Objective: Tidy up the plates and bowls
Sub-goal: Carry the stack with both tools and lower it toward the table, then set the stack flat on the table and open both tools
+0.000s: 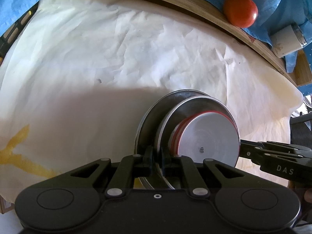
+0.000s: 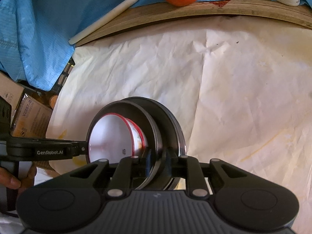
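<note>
Both grippers work on one nested stack near the table's near edge: two metal plates (image 1: pixel 148 120) under a red-rimmed white bowl (image 1: pixel 210 134). The left gripper (image 1: pixel 156 159) pinches a plate rim; the right gripper (image 2: pixel 159 160) straddles a rim, jaws slightly apart (likely letting go). Next, I judge: withdraw the right one without tipping the stack.

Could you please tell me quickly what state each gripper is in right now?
Left gripper: closed on the steel bowl rim.
Right gripper: the same rim sits between its jaws; whether they press it cannot be told.
</note>
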Demonstrator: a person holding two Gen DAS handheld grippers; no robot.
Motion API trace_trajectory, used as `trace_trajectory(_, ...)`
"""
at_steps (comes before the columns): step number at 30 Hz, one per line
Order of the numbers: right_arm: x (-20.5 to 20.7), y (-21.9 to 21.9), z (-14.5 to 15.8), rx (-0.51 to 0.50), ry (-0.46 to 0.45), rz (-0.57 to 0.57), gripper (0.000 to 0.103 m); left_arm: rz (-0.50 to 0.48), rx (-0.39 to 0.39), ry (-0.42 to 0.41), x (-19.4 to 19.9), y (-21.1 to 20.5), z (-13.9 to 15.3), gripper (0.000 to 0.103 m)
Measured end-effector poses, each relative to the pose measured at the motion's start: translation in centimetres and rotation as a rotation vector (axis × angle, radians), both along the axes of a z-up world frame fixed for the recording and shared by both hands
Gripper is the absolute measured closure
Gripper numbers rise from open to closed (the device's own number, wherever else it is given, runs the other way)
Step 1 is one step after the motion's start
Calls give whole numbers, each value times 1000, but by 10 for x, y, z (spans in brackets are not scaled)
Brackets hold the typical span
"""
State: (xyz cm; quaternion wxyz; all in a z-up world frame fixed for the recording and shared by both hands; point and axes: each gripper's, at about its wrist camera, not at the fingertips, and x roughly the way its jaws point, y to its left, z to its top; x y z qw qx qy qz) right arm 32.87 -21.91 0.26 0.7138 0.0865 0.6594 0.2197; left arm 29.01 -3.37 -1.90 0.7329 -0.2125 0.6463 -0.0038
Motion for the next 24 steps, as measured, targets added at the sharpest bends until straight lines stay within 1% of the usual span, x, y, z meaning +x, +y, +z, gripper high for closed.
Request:
trace_trajectory(5, -1, -3, 1, 5, -7, 1, 76, 26, 12, -2, -2, 2, 3, 89)
trace_trajectory(9, -1, -5, 2, 13, -11, 6, 74, 47, 25, -5, -4, 2, 4, 86)
trace_trajectory(10, -1, -6, 3, 14, -13, 9, 72, 48, 30, -8, -4, 2, 5, 85)
trace_trajectory(11, -1, -7, 3, 14, -16, 13, 66, 49, 37, -11, -4, 1, 5, 83)
trace_trajectory(12, 0, -8, 4, 15, -18, 19, 63, 51, 42, -15, -5, 1, 6, 83)
trace_trajectory(19, 1, -10, 7, 22, -32, 54, 61, 74, 69, -38, -10, -1, 11, 81)
trace_trajectory(20, 1, -11, 7, 24, -33, 58, 60, 76, 78, -41, -11, -1, 12, 76)
trace_trajectory(21, 1, -12, 7, 26, -35, 62, 59, 78, 96, -43, -12, -1, 13, 69)
trace_trajectory(22, 1, -13, 8, 28, -36, 66, 58, 78, 112, -49, -13, -1, 14, 67)
trace_trajectory(24, 1, -14, 9, 32, -41, 75, 56, 83, 118, -57, -14, 0, 15, 64)
